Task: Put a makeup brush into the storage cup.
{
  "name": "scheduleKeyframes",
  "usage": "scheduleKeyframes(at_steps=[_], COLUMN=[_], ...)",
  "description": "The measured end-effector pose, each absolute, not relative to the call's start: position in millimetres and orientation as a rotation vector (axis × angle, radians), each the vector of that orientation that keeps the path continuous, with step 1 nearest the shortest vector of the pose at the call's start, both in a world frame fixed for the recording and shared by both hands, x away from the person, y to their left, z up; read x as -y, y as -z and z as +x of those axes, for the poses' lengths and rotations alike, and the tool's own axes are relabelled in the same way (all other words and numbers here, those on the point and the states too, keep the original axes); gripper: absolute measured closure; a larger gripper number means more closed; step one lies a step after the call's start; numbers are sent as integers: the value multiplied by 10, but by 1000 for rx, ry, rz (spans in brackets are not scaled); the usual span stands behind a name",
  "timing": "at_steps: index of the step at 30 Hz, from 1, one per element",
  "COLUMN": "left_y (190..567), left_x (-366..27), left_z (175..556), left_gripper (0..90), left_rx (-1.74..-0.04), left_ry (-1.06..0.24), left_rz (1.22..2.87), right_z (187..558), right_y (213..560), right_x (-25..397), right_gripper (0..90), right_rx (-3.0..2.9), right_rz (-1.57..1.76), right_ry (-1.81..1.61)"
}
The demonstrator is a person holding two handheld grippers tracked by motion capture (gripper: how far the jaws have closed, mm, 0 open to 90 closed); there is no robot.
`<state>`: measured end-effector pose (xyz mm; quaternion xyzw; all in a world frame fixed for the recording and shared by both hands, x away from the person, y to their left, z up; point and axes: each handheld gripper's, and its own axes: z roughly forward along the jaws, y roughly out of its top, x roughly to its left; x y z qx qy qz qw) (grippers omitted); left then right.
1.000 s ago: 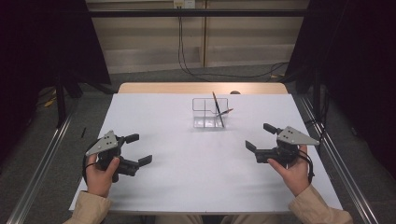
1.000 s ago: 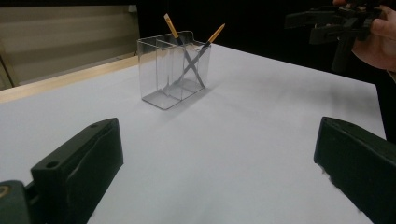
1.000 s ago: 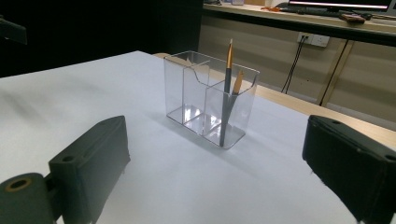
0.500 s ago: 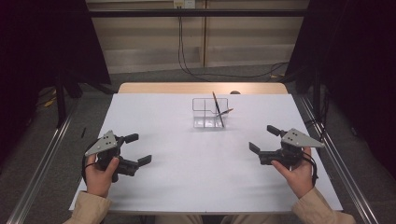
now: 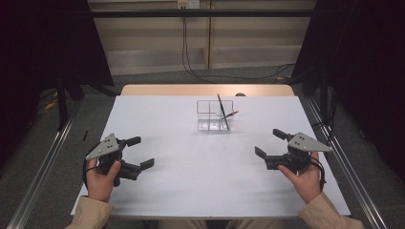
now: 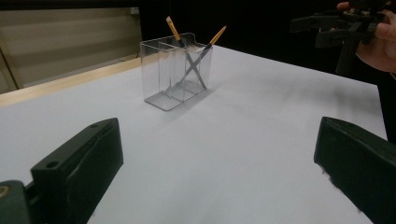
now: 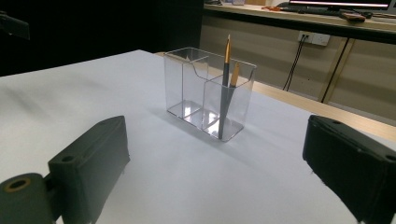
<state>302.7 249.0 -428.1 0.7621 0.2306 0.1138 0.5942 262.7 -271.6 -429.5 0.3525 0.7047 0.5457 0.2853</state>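
A: Claws first. The left claw (image 5: 139,152) sits at the near left of the worktop (image 5: 191,181) with its jaws spread wide and nothing between them. The right claw (image 5: 270,144) at the near right is just as wide apart and just as empty.

B: Both off the surface?

A: I think they hang just over it, though the high view is too coarse to be sure. Each is held in a hand, and each points inward toward the far middle.

B: What is out there?

A: A clear plastic holder (image 5: 215,115), well apart from both claws, upright, split into compartments. Two pencils (image 7: 227,79) lean in its right-hand compartment and cross each other.

B: Anything beyond?

A: A wooden strip (image 5: 205,90) along the far edge of the worktop.
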Motion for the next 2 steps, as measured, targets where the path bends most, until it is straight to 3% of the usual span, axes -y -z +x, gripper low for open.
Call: scheduleKeyframes(at_steps=[2], left_y=[4281], left_x=[-2490], left_z=[3024], left_gripper=[12], left_rx=[-536], left_ry=[-265], left_rz=[1771], right_z=[2628], right_y=[4299], right_x=[2715], right_gripper=[66], right_rx=[-1885], right_rz=[941], right_ry=[-1462])
